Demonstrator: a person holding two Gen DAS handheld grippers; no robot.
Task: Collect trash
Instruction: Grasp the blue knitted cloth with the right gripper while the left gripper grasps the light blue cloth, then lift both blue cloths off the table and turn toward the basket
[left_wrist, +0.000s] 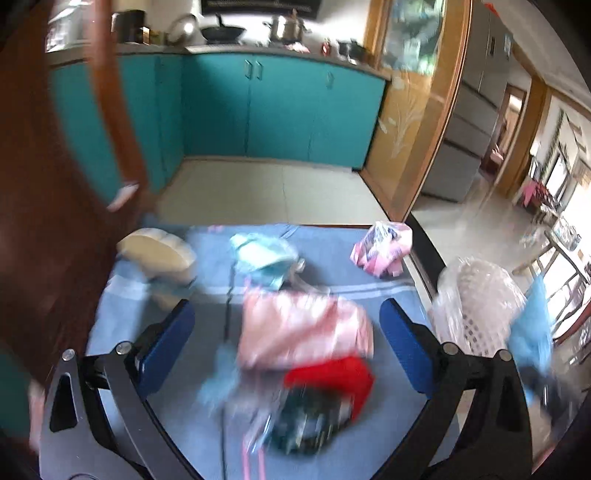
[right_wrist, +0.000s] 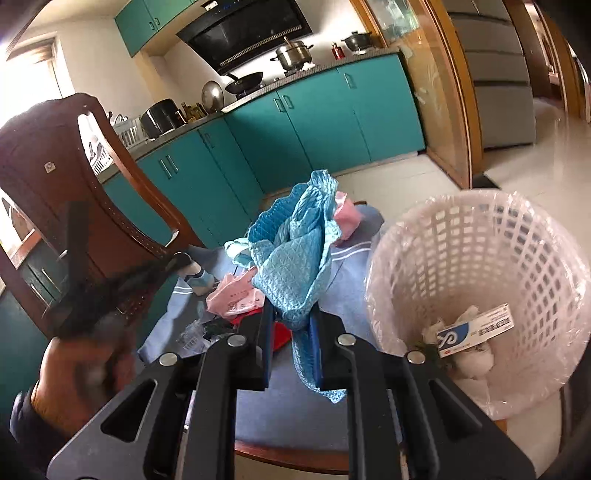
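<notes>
Right gripper (right_wrist: 291, 321): fingers pinching a crumpled blue cloth (right_wrist: 295, 236), just beside the white basket (right_wrist: 480, 236).
Left gripper (left_wrist: 286, 347): fingers spread wide over pink wrapper (left_wrist: 303, 328) on the table (left_wrist: 332, 251).

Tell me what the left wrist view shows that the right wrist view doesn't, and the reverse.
Only the left wrist view shows the left gripper, open over a pink wrapper, with a pink-and-white packet at the far table edge.

Only the right wrist view shows the right gripper shut on the blue cloth, and a blue-and-white box lying inside the white basket.

Both show the basket, the blue tablecloth, the red item and the teal cabinets.
</notes>
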